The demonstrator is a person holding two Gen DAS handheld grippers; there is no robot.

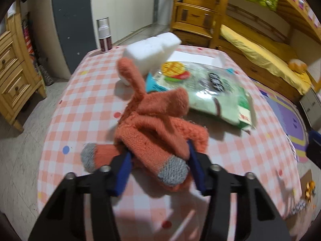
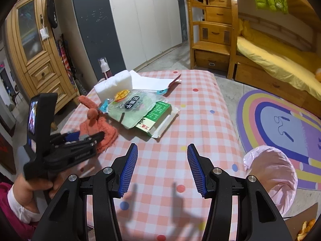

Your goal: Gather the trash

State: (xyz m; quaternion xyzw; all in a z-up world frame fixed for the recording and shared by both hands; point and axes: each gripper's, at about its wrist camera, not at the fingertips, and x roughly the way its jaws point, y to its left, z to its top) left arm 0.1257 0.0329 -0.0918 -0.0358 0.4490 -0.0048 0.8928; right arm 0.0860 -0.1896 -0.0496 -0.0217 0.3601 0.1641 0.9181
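Tabletop [image 2: 200,108]: checked cloth, trash clustered at 11 o'clock. Pink trash bag [image 2: 270,172]: 3 o'clock, off the edge. Orange glove [image 1: 158,126]: clamped loosely in left gripper [image 1: 160,166]; dangling knit may slip or snag the snack packet [image 1: 212,96]. Right gripper [image 2: 162,168]: fingers apart, empty.

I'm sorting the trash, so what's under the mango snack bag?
The mango snack bag lies on a flattened green-and-white carton, partly on white paper. Anything beneath is hidden.

A fuzzy orange glove [image 1: 158,126] with 2 gray fingertips is bunched up, 1 finger sticking up, beside a flat green wrapper [image 1: 210,92].
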